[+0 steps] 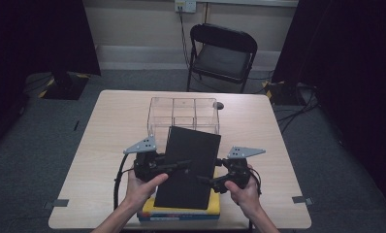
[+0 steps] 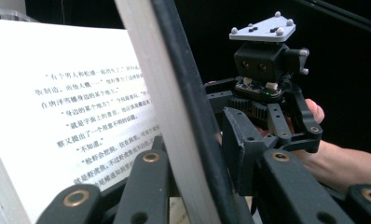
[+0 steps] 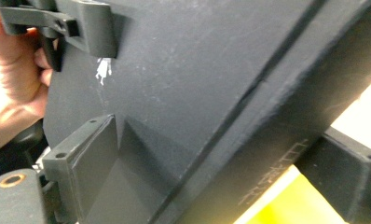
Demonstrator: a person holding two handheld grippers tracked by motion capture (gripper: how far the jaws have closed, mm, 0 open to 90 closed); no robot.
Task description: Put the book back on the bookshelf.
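The black book (image 1: 188,165) covers most of the yellow book (image 1: 181,211) beneath it and the near wall of the clear organizer (image 1: 183,112), while in the left gripper view the printed page (image 2: 76,112) runs off the left edge, its small characters unreadable.

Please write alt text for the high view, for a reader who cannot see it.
Two hand-held grippers, left gripper and right gripper, hold a black book above a stack of books on a wooden table. A clear plastic organizer stands behind.
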